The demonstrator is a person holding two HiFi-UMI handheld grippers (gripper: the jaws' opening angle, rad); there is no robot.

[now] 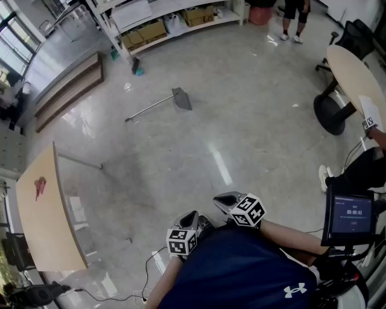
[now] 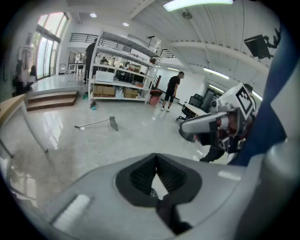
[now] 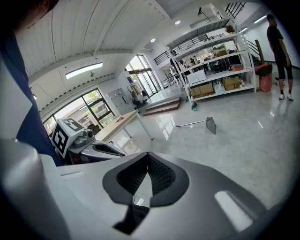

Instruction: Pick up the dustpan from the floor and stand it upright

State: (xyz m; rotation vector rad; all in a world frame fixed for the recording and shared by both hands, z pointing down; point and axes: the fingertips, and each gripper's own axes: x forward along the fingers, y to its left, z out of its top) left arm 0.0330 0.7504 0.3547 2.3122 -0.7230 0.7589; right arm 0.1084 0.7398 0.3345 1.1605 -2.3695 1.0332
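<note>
The dustpan (image 1: 181,98) lies flat on the grey floor far ahead, its long thin handle running left and toward me. It also shows small in the left gripper view as the dustpan (image 2: 113,123), and in the right gripper view as the dustpan (image 3: 211,125). My left gripper (image 1: 188,222) and right gripper (image 1: 227,203) are held side by side close to my body, far from the pan. Both are shut with nothing between the jaws, as seen at the left gripper (image 2: 157,177) and the right gripper (image 3: 147,174).
A white shelving rack (image 1: 163,15) with boxes lines the back wall; a person (image 1: 295,18) stands near it. A wooden table (image 1: 45,211) is at the left, a round table (image 1: 357,72) at the right, low wooden steps (image 1: 66,90) at back left. A small screen (image 1: 351,215) sits beside me.
</note>
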